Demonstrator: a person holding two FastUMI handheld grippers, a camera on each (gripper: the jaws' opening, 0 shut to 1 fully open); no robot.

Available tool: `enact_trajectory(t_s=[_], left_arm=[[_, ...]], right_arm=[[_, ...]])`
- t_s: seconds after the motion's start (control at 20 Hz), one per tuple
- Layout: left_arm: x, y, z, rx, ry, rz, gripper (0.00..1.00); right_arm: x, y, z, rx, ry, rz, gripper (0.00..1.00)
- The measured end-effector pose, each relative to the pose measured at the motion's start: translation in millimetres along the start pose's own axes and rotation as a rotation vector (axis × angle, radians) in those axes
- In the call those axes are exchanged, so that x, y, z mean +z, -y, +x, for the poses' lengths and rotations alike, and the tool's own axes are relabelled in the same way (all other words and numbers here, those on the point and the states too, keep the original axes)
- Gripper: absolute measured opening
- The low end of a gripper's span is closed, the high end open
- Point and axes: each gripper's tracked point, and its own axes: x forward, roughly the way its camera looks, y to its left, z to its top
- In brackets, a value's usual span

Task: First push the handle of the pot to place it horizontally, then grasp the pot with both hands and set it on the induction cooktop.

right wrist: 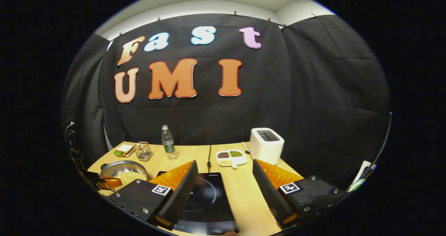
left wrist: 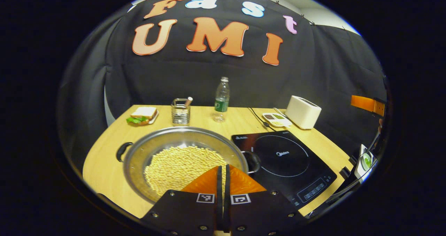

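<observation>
Directly ahead of your left gripper [left wrist: 223, 180], and just below its tips, sat the pot [left wrist: 184, 159]: wide, shallow, brushed steel, with a bed of pale round beans [left wrist: 181, 170]. Its fingers were clenched together with nothing between them, hovering over the near rim. The pot's two loop handles lay roughly across that gripper's line of sight: the left handle [left wrist: 122, 150] far out to its left, the right handle [left wrist: 253, 161] just right of the tips and close to the induction cooktop [left wrist: 285, 163], whether touching I couldn't tell. So the handle axis already read near level from that side, by my judgement.

Your right gripper [right wrist: 223, 187] was spread wide and empty, over the cooktop's glossy flat glass, with the pot [right wrist: 123, 171] well off to its left. The left gripper [right wrist: 104, 182] showed there at the pot's near edge, so the left hand was the nearer one. The right would've needed to swing left to reach its handle.

Farther back on the light wood table [left wrist: 104, 166]: a clear plastic bottle [left wrist: 221, 98], wire holder [left wrist: 180, 111], sandwich [left wrist: 143, 115], boxy white toaster [left wrist: 302, 111].
</observation>
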Motion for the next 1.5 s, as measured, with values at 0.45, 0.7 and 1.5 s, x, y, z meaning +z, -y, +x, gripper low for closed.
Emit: enact_trajectory(t_s=[0.45, 0.7, 1.5], left_arm=[[17.7, -144.1, -15.1, 0.152, 0.07, -0.002, 0.32], [1.7, -184.0, 3.7, 0.164, 0.022, 0.016, 0.52], [-14.1, -198.8, 42.4, 0.094, -0.054, 0.08, 0.66]], right_arm=[[-76.5, -165.3, 22.3, 0.151, -0.157, -0.063, 0.98], [-130.7, -213.1, 53.3, 0.146, -0.294, -0.112, 0.98], [-203.1, -251.2, 91.2, 0.149, -0.52, -0.083, 0.98]])
